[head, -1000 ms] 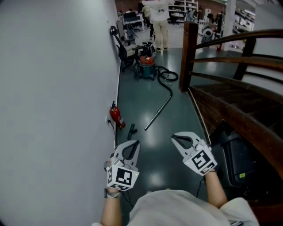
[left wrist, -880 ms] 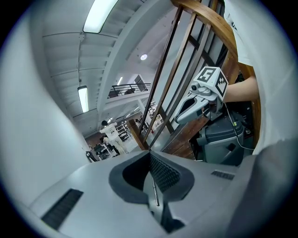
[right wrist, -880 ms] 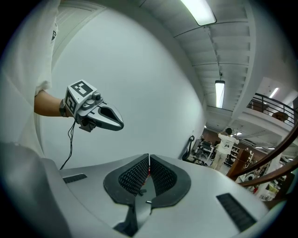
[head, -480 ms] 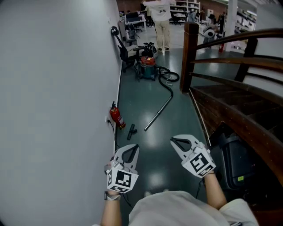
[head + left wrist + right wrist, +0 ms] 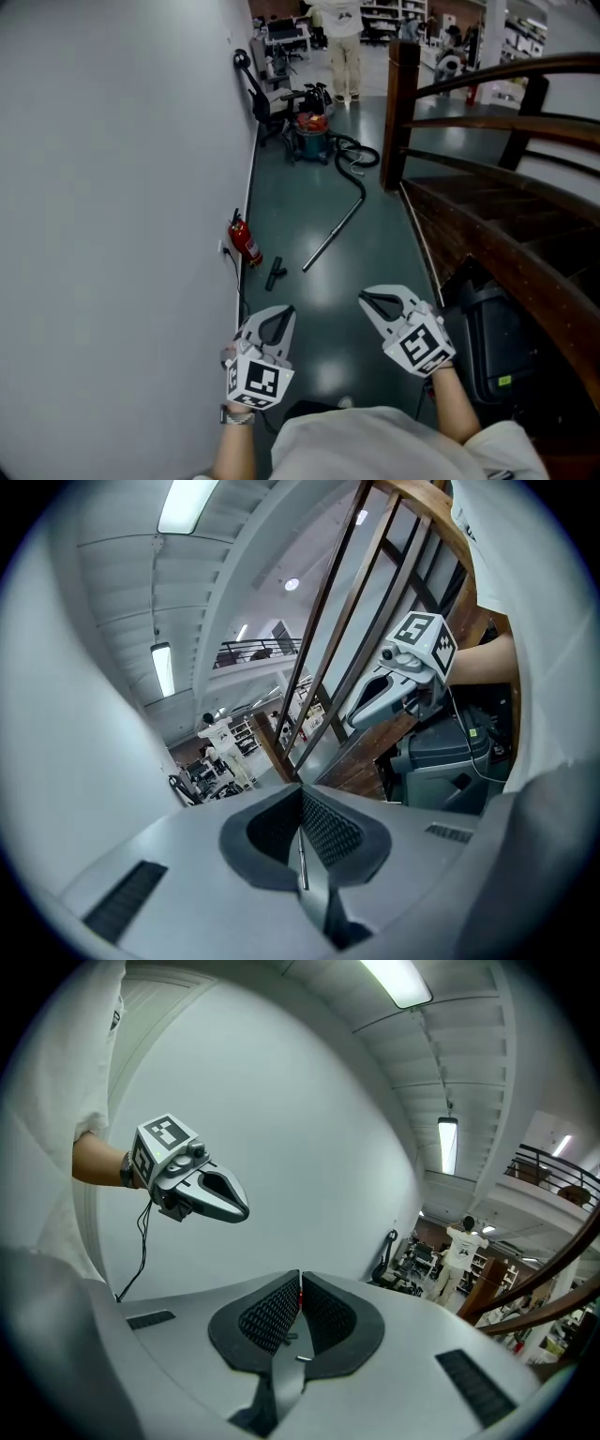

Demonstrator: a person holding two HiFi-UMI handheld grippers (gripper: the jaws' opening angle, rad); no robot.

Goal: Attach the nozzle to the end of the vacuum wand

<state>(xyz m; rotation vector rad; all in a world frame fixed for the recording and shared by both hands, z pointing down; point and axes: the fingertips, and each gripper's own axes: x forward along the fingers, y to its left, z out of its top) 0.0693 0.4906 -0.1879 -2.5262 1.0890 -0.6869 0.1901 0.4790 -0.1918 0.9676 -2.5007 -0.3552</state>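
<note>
The person holds both grippers low, over a dark green floor (image 5: 291,202). The left gripper (image 5: 285,309) has its jaws pressed together with nothing between them. The right gripper (image 5: 363,298) is the same, its jaws together and empty. The two are apart from each other and point ahead along the corridor. The nozzle (image 5: 275,274), a small black piece, lies on the floor near the white wall (image 5: 112,187), just beside a red fire extinguisher (image 5: 247,244). The wand (image 5: 333,234), a long metal tube, lies slantwise on the floor, and its near end is close to the nozzle but apart from it. Its far end joins a black hose (image 5: 354,159), which goes to the vacuum cleaner (image 5: 310,141) farther away. At the right is a wooden railing (image 5: 487,84) with a dark box (image 5: 502,342) beside it. Another person (image 5: 343,42) stands far behind.
</note>
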